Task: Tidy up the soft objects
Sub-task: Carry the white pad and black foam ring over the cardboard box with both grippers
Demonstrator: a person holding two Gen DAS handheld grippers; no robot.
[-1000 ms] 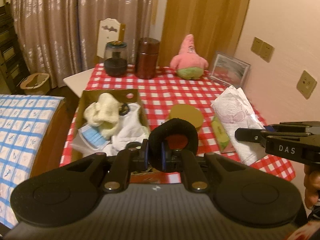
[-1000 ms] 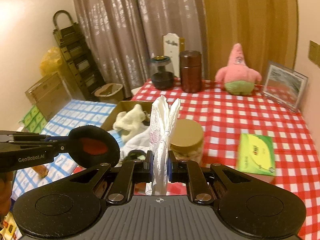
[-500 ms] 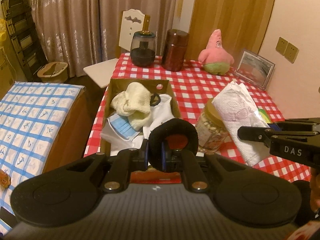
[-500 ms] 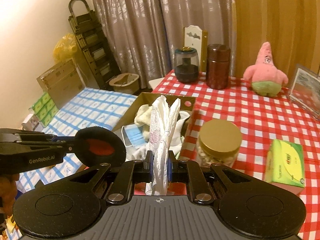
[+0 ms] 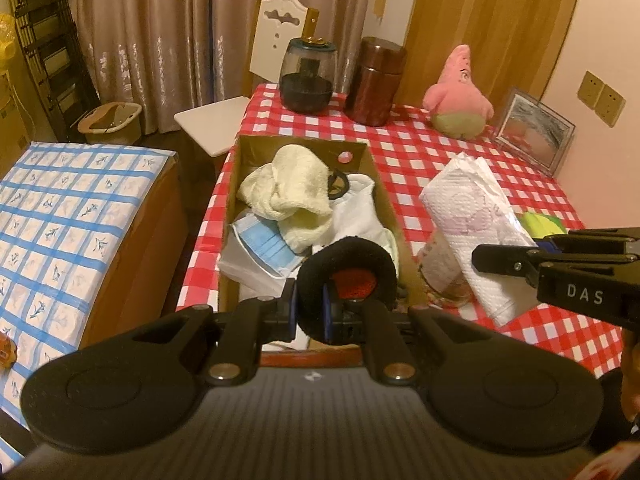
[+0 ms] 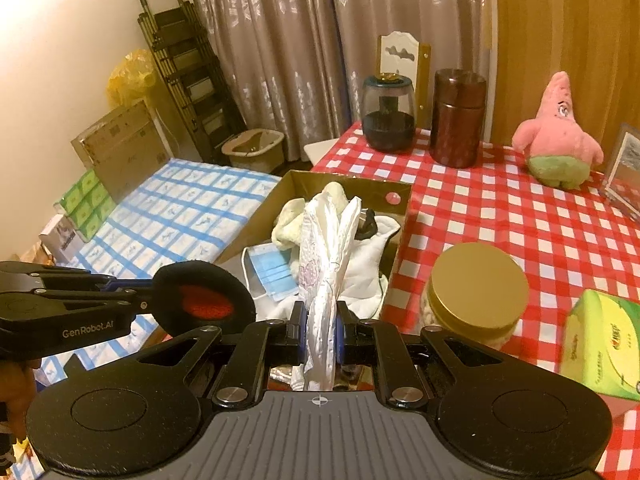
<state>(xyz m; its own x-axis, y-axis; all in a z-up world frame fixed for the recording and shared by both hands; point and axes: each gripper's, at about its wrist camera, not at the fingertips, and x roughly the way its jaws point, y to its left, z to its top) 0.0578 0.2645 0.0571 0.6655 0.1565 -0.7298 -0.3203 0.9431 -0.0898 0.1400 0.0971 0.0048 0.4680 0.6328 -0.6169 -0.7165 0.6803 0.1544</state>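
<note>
A red-and-white checked tablecloth (image 5: 440, 168) is covering the table, a pink star-shaped plush toy (image 5: 458, 94) is wearing green, and a round black fuzzy pad (image 5: 348, 276) is showing a red centre. A blue-and-white gridded cloth (image 5: 60, 216) is lying alongside.

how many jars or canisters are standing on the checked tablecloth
3: a dark glass jar and a brown canister at the far edge, and a gold-lidded jar beside the cardboard box.

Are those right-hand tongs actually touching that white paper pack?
Touching. The right wrist view shows the right tongs clamped on the white paper pack, pads pressing both sides.
</note>
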